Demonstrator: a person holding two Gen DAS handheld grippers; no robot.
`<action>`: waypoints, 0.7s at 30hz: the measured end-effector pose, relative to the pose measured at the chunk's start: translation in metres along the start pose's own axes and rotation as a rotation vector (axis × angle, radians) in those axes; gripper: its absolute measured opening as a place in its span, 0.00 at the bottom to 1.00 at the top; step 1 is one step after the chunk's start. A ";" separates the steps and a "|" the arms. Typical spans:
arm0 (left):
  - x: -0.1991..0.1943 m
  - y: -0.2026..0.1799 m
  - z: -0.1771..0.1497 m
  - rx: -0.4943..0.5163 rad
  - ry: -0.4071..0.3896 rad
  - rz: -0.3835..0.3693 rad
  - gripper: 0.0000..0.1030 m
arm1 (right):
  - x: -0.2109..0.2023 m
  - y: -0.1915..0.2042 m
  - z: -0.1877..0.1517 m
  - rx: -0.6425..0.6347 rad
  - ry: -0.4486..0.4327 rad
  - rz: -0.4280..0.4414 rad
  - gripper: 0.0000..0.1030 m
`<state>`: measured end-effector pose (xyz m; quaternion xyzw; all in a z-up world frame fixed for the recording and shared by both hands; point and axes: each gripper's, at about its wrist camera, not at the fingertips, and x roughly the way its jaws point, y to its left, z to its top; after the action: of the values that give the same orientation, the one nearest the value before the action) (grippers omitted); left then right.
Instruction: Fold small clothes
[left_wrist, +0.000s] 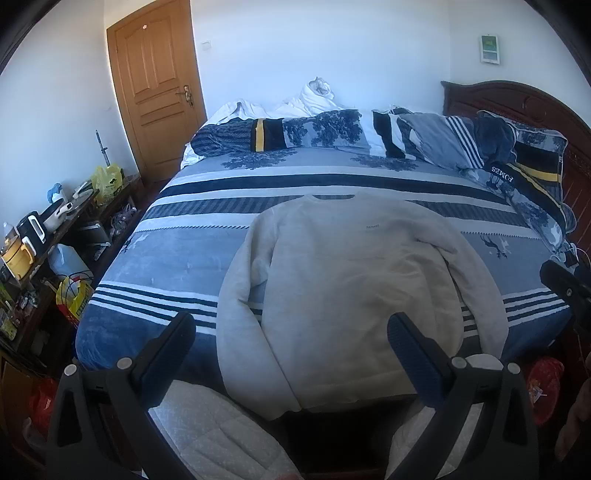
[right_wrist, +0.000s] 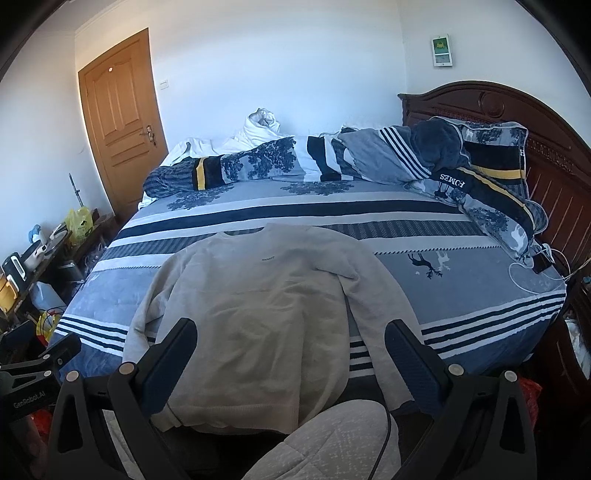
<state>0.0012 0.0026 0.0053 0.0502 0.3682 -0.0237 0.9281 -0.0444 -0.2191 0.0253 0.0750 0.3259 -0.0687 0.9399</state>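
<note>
Both tongs, left (left_wrist: 291, 334) and right (right_wrist: 290, 338), gape empty over a sweater (left_wrist: 347, 280) on the striped bed (left_wrist: 177, 258).

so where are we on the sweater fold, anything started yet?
Done: the cream sweater is laid flat, face up on the striped bed, neckline toward the far side, sleeves angled down along the body. In hand: nothing; left tongs and right tongs are both open above the hem, holding no fabric. Left: every fold, as no sleeve or hem is turned over yet.
</note>
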 end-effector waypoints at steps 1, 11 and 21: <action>-0.001 0.000 0.000 0.001 -0.002 0.003 1.00 | 0.000 0.000 0.000 0.000 -0.001 0.000 1.00; -0.001 0.000 -0.001 0.000 0.004 0.006 1.00 | -0.001 0.000 0.001 -0.006 -0.009 -0.016 1.00; 0.006 0.008 -0.002 -0.013 0.016 0.007 1.00 | 0.002 0.001 0.003 -0.025 -0.016 -0.005 1.00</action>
<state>0.0050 0.0104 0.0009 0.0456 0.3755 -0.0176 0.9255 -0.0409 -0.2189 0.0269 0.0617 0.3195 -0.0677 0.9431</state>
